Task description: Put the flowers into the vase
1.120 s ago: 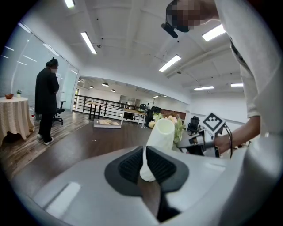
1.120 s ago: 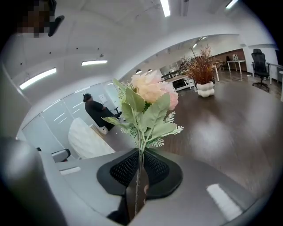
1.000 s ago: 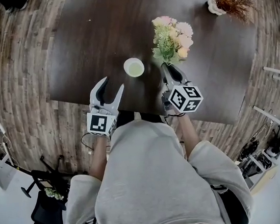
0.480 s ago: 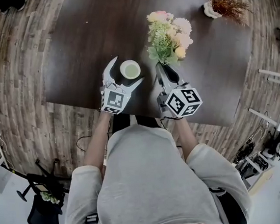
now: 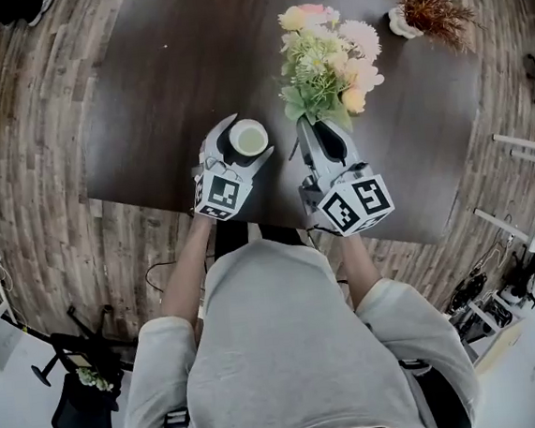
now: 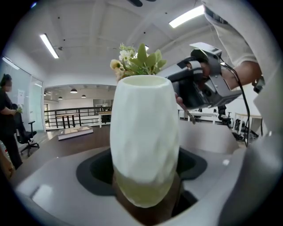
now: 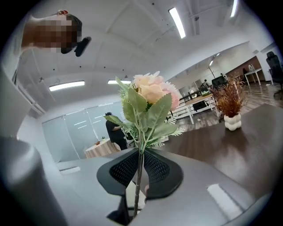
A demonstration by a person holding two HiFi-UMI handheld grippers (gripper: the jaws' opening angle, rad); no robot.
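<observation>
Flowers (image 5: 328, 61) sit clamped by their stems in your right hand-held gripper (image 5: 321, 139). Its jaws are pinched almost together on the thin green stalks (image 7: 138, 176), and the pink and yellow blooms stand up above the pads. You hold the bunch just to the right of the vase (image 5: 249, 138), apart from it.

Your left hand-held gripper (image 5: 252, 136) has its jaws fairly wide and closing, one on each side of the white vase (image 6: 143, 132), which stands upright between the dark pads (image 6: 95, 170). The vase rests on the dark bench (image 5: 159, 68), near the edge closest to you. A dried reddish plant in a white pot (image 5: 431, 4) stands at the far right corner, well apart.
</observation>
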